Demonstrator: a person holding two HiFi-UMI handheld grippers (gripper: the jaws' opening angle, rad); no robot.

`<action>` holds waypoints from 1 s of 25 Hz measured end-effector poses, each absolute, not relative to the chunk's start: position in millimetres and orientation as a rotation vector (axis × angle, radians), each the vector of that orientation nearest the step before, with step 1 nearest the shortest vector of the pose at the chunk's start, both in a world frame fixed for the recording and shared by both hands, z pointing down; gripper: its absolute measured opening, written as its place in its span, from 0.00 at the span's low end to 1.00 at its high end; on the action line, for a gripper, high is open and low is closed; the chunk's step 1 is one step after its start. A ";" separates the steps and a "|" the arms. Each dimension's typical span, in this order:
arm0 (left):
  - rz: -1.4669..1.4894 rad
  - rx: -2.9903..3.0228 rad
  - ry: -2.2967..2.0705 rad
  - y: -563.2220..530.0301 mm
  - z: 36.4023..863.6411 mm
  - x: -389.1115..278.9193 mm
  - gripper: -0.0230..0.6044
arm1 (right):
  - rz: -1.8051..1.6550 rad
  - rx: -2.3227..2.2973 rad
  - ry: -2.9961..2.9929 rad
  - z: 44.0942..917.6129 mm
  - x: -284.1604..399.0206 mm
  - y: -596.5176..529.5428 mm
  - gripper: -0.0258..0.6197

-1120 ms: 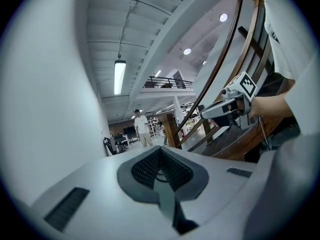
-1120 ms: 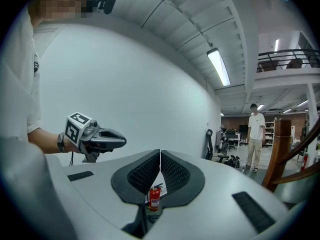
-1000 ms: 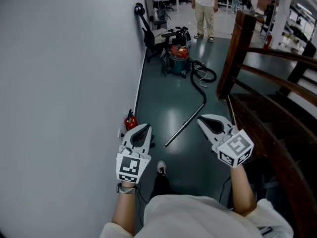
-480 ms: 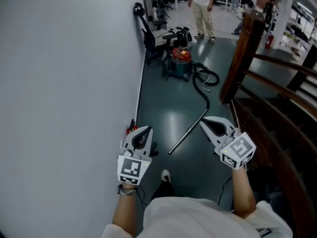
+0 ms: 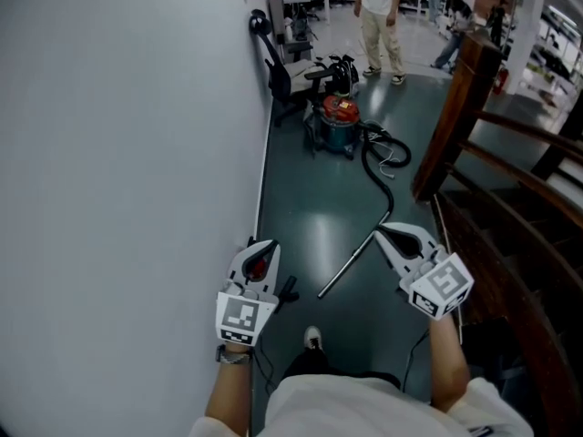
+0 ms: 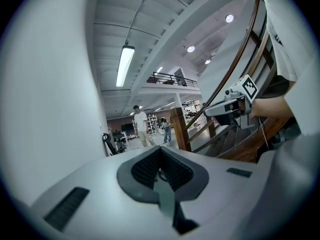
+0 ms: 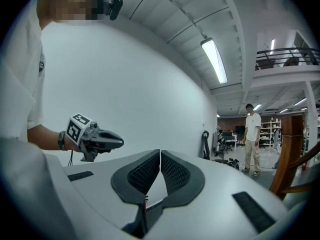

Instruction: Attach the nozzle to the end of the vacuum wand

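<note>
Dark green glossy floor (image 5: 310, 208) ran along a grey wall at left, with a red-lidded canister vacuum (image 5: 339, 121) standing at the far end. Its black hose (image 5: 381, 164) led near to a long silver metal wand (image 5: 351, 264), which lay flat on the floor between the grippers. The wand's near end looked bare. A small black piece (image 5: 287, 289) lay just right of the left gripper (image 5: 261, 244); possibly the nozzle, couldn't tell. Left gripper and right gripper (image 5: 381, 230) both had jaws closed together, nothing in them. Task looked not started: pick-up and fitting both left.
</note>
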State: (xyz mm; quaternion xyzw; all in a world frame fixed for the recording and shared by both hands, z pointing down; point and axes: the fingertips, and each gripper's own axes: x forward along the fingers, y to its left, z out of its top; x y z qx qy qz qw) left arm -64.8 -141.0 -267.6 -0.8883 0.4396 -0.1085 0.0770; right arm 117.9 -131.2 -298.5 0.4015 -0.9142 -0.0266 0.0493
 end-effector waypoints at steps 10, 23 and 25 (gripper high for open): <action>-0.364 -2.666 1.373 -133.2 -228.6 -52.0 0.03 | -0.039 1.112 -2.771 -255.5 124.0 -115.7 0.09; -0.371 -2.634 1.452 -140.4 -159.3 -51.0 0.03 | 0.002 1.109 -2.792 -184.2 135.9 -142.5 0.09; -0.370 -2.632 1.458 -143.6 -147.4 -48.5 0.03 | -0.020 1.109 -2.804 -174.9 136.7 -147.9 0.09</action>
